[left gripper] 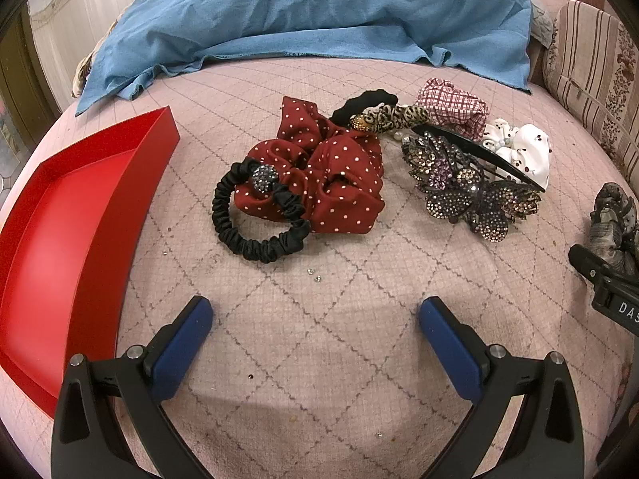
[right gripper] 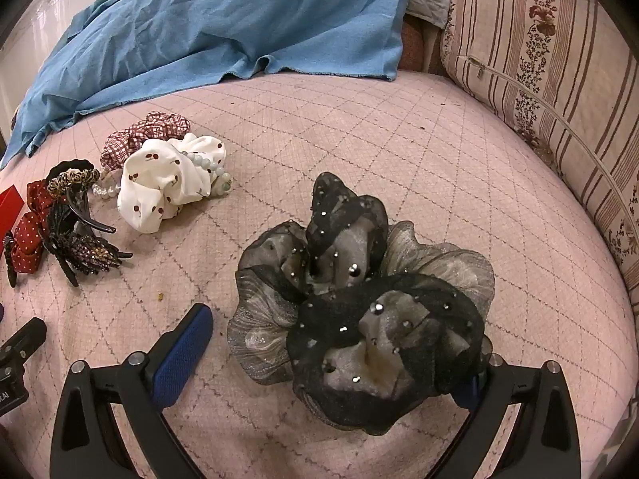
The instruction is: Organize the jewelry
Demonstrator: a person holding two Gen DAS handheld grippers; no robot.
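Observation:
A pile of hair accessories lies on the pink quilted bed: a black satin scrunchie (left gripper: 255, 219), a red polka-dot bow (left gripper: 335, 171), a rhinestone butterfly clip (left gripper: 471, 183), a leopard hair tie (left gripper: 395, 116), a plaid scrunchie (left gripper: 451, 105) and a white cherry scrunchie (left gripper: 519, 149). My left gripper (left gripper: 315, 323) is open and empty, short of the pile. My right gripper (right gripper: 331, 339) is open around a large black and grey organza scrunchie (right gripper: 359, 299), which covers its right finger; the left finger (right gripper: 185, 345) stands apart from it.
A red tray (left gripper: 80, 215) sits at the left of the pile. A blue cloth (left gripper: 303, 12) lies crumpled at the back. A striped floral cushion (right gripper: 559, 60) stands at the right. Small loose rhinestones (left gripper: 315, 275) dot the quilt.

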